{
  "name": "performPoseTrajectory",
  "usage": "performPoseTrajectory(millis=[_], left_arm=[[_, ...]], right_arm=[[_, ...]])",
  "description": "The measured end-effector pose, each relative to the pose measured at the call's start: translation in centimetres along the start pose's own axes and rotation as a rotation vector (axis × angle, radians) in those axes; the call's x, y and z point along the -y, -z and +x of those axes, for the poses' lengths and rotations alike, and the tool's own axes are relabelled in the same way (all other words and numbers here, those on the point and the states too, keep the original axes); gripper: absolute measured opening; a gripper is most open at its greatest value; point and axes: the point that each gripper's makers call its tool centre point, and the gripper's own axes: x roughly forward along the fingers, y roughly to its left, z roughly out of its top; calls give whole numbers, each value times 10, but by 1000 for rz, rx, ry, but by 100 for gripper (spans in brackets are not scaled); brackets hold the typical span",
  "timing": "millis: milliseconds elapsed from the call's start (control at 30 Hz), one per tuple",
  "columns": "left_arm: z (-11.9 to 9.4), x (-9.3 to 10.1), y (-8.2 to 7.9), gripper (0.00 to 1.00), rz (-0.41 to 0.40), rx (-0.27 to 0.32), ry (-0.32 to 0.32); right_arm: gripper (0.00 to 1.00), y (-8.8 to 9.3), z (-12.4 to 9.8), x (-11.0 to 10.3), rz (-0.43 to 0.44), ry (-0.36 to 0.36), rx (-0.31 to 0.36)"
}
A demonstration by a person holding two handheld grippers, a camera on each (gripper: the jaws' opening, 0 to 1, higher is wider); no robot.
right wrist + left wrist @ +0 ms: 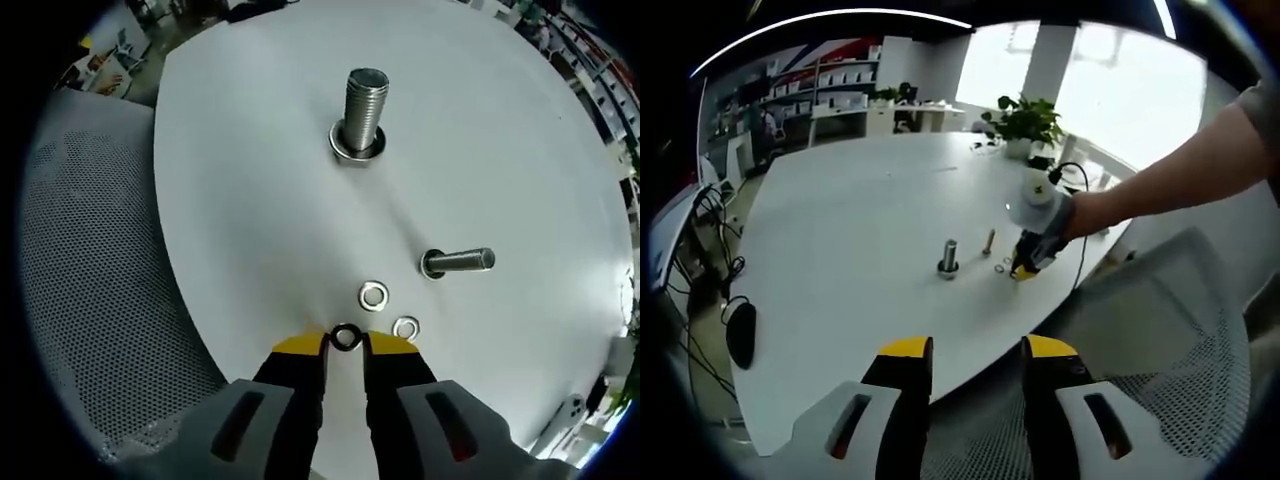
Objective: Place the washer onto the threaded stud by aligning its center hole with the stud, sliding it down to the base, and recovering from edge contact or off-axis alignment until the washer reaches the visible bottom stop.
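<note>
Left gripper view: left tongs point(976, 352) parted and empty at bottom centre, hovering off the desk point(850, 250) edge; threaded stud point(948, 256) upright mid-frame.

Right gripper view: right tongs point(345, 342) pinching a washer point(346, 337) at lower centre; two more washers point(375, 295) just beyond.

Pretty standard office. Big white surface point(850, 250) fills the middle of the left gripper view, with a potted plant point(1025, 122) at its far edge, upper right. Bright windows point(1130, 90) behind it wash out the top right. Shelves point(845, 85) with boxes sit in the upper left, ceiling strip light point(840, 14) curving along the top. Cables point(715, 230) hang at left. A grey mesh chair point(90, 270) takes the left side of the right gripper view.
</note>
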Motion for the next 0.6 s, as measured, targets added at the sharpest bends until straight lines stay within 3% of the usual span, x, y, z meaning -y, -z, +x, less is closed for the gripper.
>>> performPoseTrajectory(millis=[600], left_arm=[[0,-1,1,34,-2,-4,-7]], right_arm=[[15,0,0,1,3,-7,-86]])
